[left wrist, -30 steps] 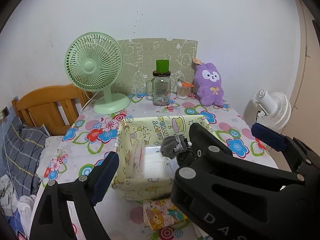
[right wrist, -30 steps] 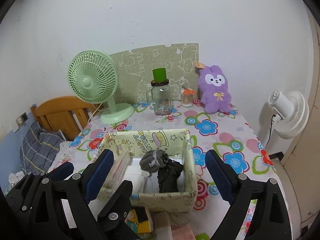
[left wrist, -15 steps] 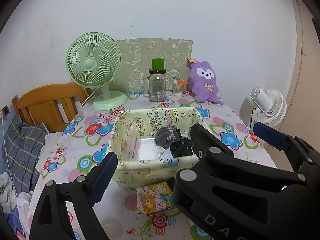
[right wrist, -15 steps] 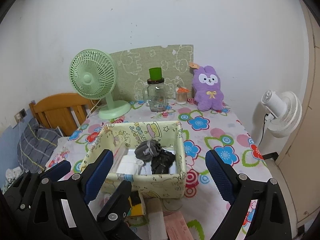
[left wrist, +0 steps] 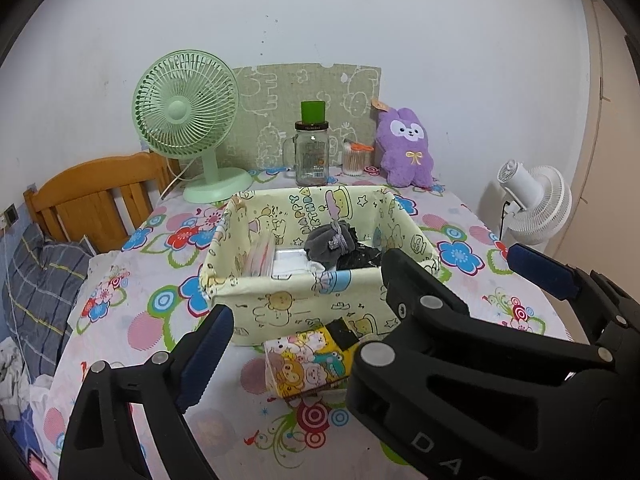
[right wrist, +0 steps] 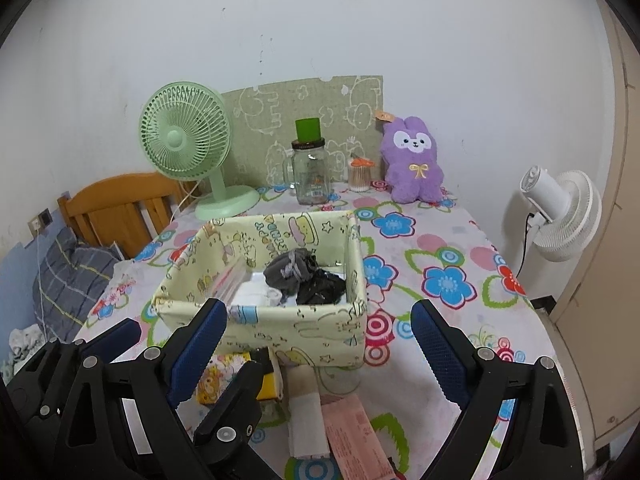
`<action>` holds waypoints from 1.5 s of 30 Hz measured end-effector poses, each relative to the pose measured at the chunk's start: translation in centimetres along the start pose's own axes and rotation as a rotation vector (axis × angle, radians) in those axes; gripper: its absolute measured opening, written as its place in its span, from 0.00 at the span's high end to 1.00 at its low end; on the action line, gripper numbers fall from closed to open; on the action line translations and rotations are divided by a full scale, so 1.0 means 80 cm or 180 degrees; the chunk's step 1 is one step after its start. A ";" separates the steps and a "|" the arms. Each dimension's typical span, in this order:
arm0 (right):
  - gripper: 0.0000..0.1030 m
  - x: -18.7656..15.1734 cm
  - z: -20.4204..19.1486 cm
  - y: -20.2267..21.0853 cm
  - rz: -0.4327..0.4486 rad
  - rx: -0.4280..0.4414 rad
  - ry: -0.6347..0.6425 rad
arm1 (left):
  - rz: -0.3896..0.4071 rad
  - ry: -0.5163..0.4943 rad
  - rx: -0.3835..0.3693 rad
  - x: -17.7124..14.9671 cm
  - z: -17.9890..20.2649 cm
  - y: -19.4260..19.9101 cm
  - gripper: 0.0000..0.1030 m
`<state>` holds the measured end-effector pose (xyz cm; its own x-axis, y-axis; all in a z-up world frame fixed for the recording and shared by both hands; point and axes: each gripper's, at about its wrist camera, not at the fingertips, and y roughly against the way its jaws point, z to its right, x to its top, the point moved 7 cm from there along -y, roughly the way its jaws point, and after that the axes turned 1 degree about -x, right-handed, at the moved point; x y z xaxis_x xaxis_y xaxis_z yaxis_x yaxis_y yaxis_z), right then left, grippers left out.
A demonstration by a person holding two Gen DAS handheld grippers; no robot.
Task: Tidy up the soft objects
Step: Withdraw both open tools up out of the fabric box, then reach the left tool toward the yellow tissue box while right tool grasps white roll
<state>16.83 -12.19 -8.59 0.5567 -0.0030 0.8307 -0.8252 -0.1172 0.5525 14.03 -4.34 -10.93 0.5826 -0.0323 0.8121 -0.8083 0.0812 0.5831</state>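
Looking along the left gripper (left wrist: 372, 300), its fingers stand wide apart and empty; the fabric basket (left wrist: 280, 300) sits just ahead, grey sock (left wrist: 328, 240) inside. From the right wrist, the right gripper (right wrist: 320, 344) is likewise spread, nothing held, the basket (right wrist: 304, 320) directly ahead between its fingertips.

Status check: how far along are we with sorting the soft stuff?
Done: grey sock and black cloth lie in the fabric bin. In hand: nothing; left gripper and right gripper are open. Left: the purple plush by the wall.
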 end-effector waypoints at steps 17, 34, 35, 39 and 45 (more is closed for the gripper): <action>0.08 -0.045 0.012 -0.002 -0.0094 -0.0057 -0.0048 | -0.0104 -0.0061 -0.0110 -0.039 0.011 -0.012 0.08; 0.08 -0.107 0.012 -0.021 -0.0389 -0.0070 -0.0053 | -0.0346 -0.0133 -0.0092 -0.097 0.011 -0.028 0.07; 0.08 -0.111 0.014 -0.024 -0.0423 -0.0092 -0.0044 | -0.0360 -0.0137 -0.0088 -0.099 0.012 -0.030 0.07; 0.08 -0.120 0.017 -0.029 -0.0477 -0.0114 -0.0035 | -0.0417 -0.0124 -0.0095 -0.108 0.013 -0.037 0.07; 0.14 -0.122 0.013 -0.039 -0.0536 -0.0047 -0.0036 | -0.0453 -0.0096 -0.0053 -0.108 0.007 -0.043 0.07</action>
<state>14.10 -12.82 -18.50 0.6881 0.0044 0.7256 -0.7215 -0.1024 0.6848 11.77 -4.89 -19.95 0.6881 -0.0746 0.7217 -0.7161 0.0902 0.6921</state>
